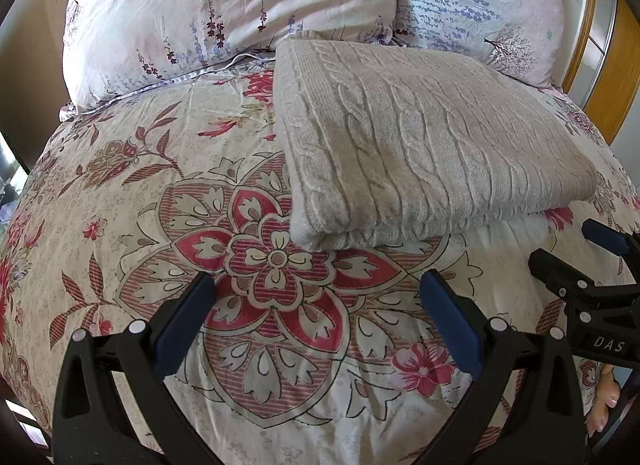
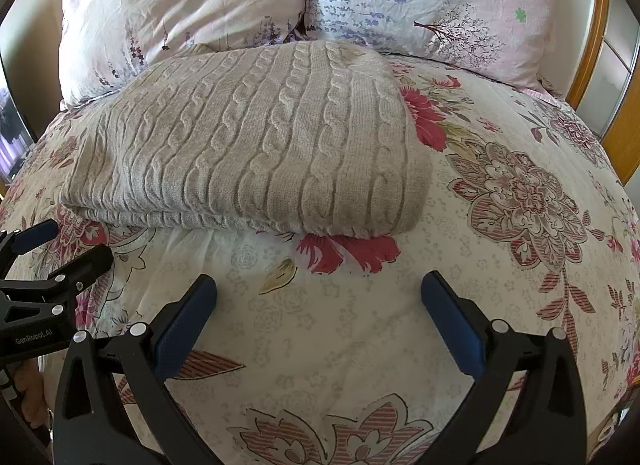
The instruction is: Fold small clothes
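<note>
A beige cable-knit sweater point(image 1: 424, 145) lies folded in a flat rectangle on the floral bedspread point(image 1: 120, 185), in front of the pillows. It also shows in the right wrist view point(image 2: 256, 145). My left gripper point(image 1: 316, 297) is open and empty, held over the bedspread just short of the sweater's near left corner. My right gripper point(image 2: 318, 297) is open and empty, short of the sweater's near right edge. Each gripper shows at the edge of the other's view: the right one point(image 1: 580, 257) and the left one point(image 2: 60, 249).
Two floral pillows point(image 1: 224, 13) point(image 1: 480, 5) lean at the head of the bed behind the sweater. A wooden wardrobe frame point(image 2: 600, 25) stands at the right. The bedspread point(image 2: 520, 265) spreads wide to the right of the sweater.
</note>
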